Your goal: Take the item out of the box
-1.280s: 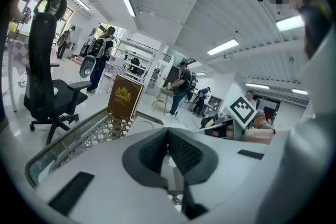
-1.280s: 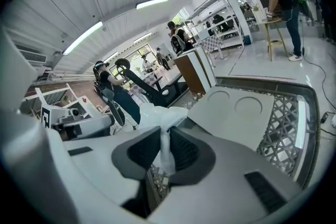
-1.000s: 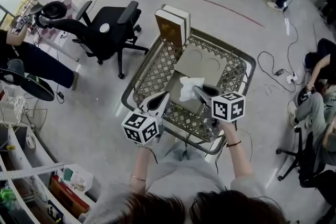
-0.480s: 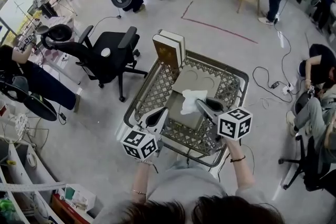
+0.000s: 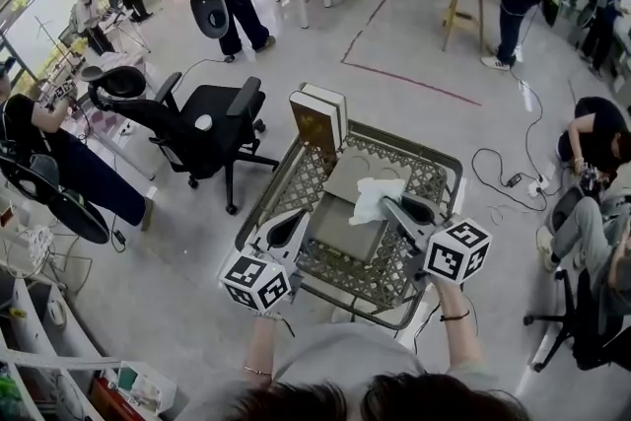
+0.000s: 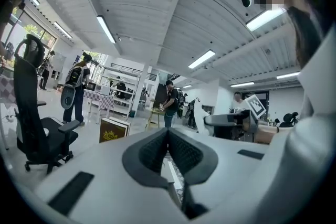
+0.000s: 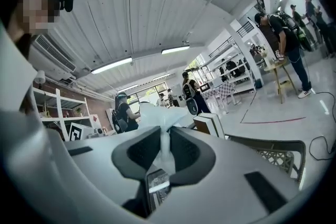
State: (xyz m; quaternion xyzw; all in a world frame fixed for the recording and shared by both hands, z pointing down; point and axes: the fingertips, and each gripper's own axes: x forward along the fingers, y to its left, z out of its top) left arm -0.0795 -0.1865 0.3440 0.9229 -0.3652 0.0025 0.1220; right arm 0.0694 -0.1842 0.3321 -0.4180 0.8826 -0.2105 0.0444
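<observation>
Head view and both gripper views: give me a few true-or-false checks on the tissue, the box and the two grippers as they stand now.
1. The right gripper is shut on the white tissue. True.
2. The left gripper pinches the tissue too. False: its jaws are together with nothing between them, and it is apart from the tissue.
3. The grey box lies inside the mesh basket. True.
4. In the head view, the black office chair stands right of the basket. False: the chair is on its left.
</observation>
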